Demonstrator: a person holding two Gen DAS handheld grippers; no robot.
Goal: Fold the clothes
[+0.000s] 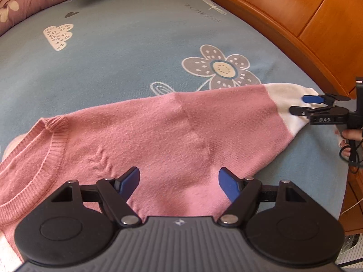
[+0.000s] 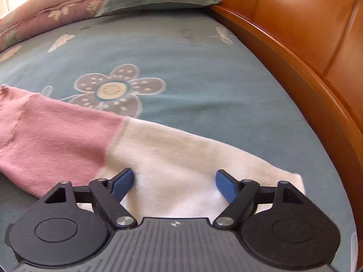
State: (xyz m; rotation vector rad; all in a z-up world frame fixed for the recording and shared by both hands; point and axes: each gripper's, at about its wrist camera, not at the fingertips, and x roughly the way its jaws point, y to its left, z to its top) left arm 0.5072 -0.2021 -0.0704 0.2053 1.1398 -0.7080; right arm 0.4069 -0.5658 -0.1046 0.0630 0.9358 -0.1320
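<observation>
Pink sweater (image 1: 158,131) lies flat on the bed (image 1: 136,45). My left gripper (image 1: 179,181) is open above it. My right gripper (image 2: 174,181) is open over the white cuff (image 2: 181,158), holding nothing.

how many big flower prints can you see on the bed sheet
1. The big flower lies on the blue sheet just beyond the pink sweater, near its sleeve. The sweater may hide others.

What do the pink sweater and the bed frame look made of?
Pink sweater: soft knit, probably wool or acrylic; ribbed neckline and fuzzy matte surface, white cuff.
Bed frame: wood, or maybe wood veneer, with glossy orange-brown varnish; highlights along the curved rail.
</observation>
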